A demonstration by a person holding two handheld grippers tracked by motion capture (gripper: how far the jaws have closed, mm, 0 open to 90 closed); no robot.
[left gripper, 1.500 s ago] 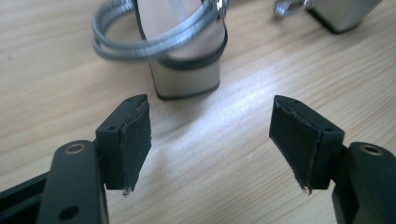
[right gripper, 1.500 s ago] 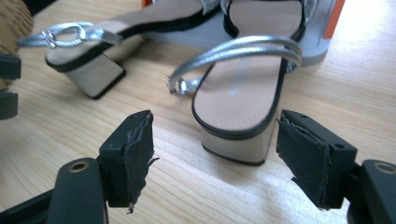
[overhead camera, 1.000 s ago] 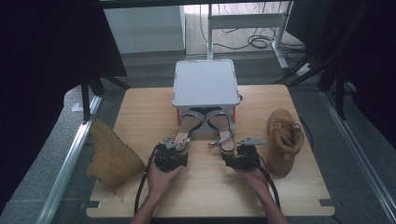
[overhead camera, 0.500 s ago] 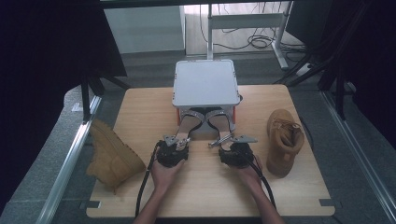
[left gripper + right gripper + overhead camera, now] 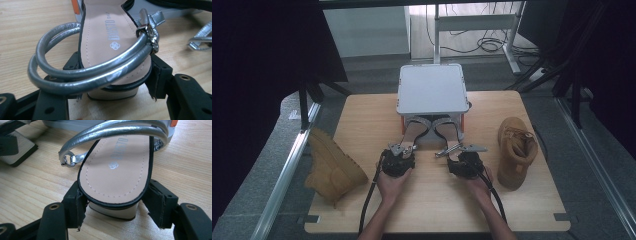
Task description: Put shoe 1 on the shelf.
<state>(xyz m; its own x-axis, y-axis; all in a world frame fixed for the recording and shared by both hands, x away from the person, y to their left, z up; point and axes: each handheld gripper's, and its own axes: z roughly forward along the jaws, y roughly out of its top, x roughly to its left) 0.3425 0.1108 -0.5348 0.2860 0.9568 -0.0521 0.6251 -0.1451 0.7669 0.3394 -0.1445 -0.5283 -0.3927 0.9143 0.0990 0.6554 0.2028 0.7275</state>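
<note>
Jaws of the left gripper point(image 5: 110, 100) have just been closing around the heel of the left silver sandal point(image 5: 110, 47), and in the left gripper view the black pads sit against both sides of the heel block, with the doubled silver ankle strap point(image 5: 82, 75) looping over them. The right gripper point(image 5: 112, 216) has likewise just been narrowing on the heel of the right silver sandal point(image 5: 117, 167); in the right gripper view the left pad meets the sole edge, while whether the right pad touches cannot be told for sure. In the high view the left gripper point(image 5: 398, 159) and right gripper point(image 5: 464, 161) lie side by side near the table's middle, each held by a hand point(image 5: 391, 184) coming from the bottom edge. Compared with the frame a second ago, both grippers sit slightly nearer the sandals' heels, and the sandals point(image 5: 432, 129) themselves have not shifted: they lie toe-first under the front edge of the grey box lid point(image 5: 431, 90). On the wooden table point(image 5: 362, 125), one tan boot point(image 5: 516, 150) lies well to the right of the right gripper, and the other tan boot point(image 5: 331, 167) rests tilted at the table's left edge, both where they were before.
</note>
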